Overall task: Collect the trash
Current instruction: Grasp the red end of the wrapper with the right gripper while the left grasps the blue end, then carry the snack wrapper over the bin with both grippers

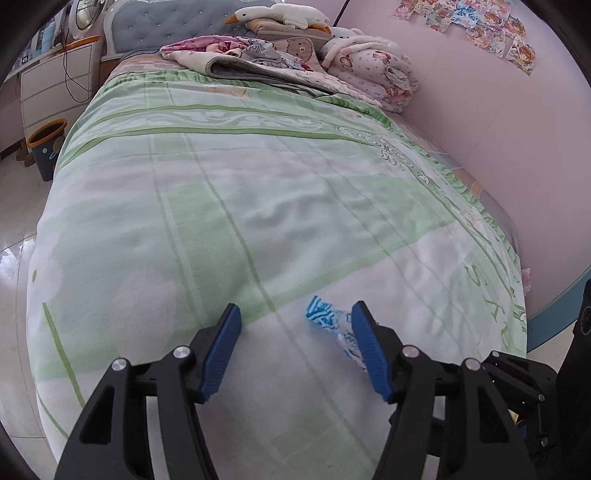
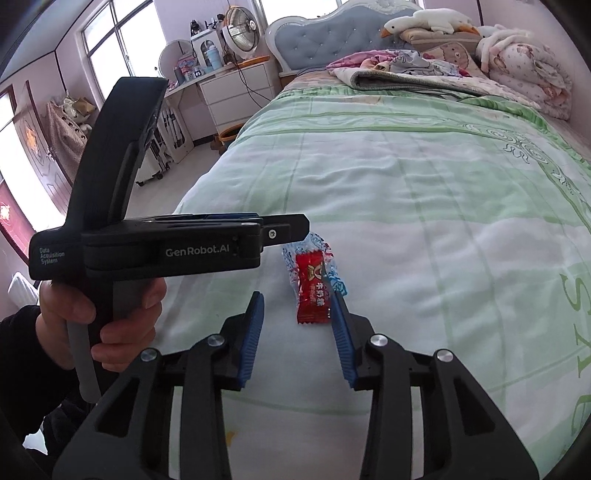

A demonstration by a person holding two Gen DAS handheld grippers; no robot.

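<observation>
A red candy wrapper (image 2: 312, 291) lies on the green and white bedspread (image 2: 424, 206), on top of a clear wrapper with a blue and white print (image 2: 338, 283). My right gripper (image 2: 296, 295) is open around the red wrapper, which sits close against the right finger while the left finger stands apart from it. In the left wrist view my left gripper (image 1: 295, 308) is open just above the bedspread (image 1: 258, 206). The blue and white wrapper (image 1: 324, 314) lies beside its right finger (image 1: 365, 343). The right wrist view shows the left gripper (image 2: 299, 226) from the side, held by a hand (image 2: 122, 317).
A dark bin with an orange rim (image 1: 46, 147) stands on the floor left of the bed. Folded blankets (image 1: 258, 59) and a plush goose (image 1: 280, 14) are piled at the headboard. The pink wall (image 1: 517, 147) runs along the bed's right side. White drawers (image 2: 236, 92) stand beside the bed.
</observation>
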